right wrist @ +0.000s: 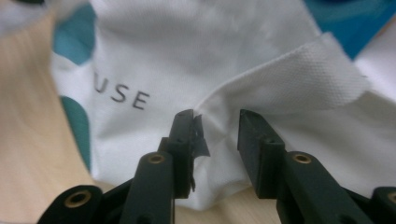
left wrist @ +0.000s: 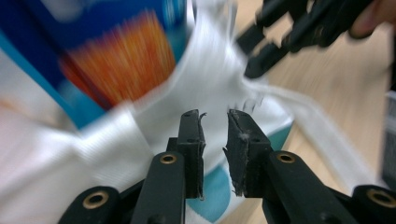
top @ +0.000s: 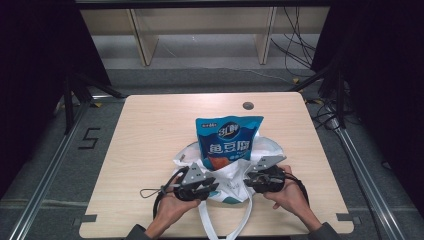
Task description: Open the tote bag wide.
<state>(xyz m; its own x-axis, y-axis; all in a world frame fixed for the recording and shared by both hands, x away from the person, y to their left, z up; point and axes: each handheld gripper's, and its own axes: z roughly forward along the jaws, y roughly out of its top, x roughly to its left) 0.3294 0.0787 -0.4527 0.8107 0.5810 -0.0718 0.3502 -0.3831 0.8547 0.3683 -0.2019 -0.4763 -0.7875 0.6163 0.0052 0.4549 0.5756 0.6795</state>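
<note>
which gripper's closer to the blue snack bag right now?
Left, narrowly. The left gripper sits just below the blue snack bag, at the white tote bag. The right gripper is low and to the right, by the tote's handle.

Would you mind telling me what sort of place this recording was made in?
Most likely a lab recording booth, not a home: a light wooden table ringed by black curtains, metal rails on the grey floor, loose cables and bare shelving behind.
</note>
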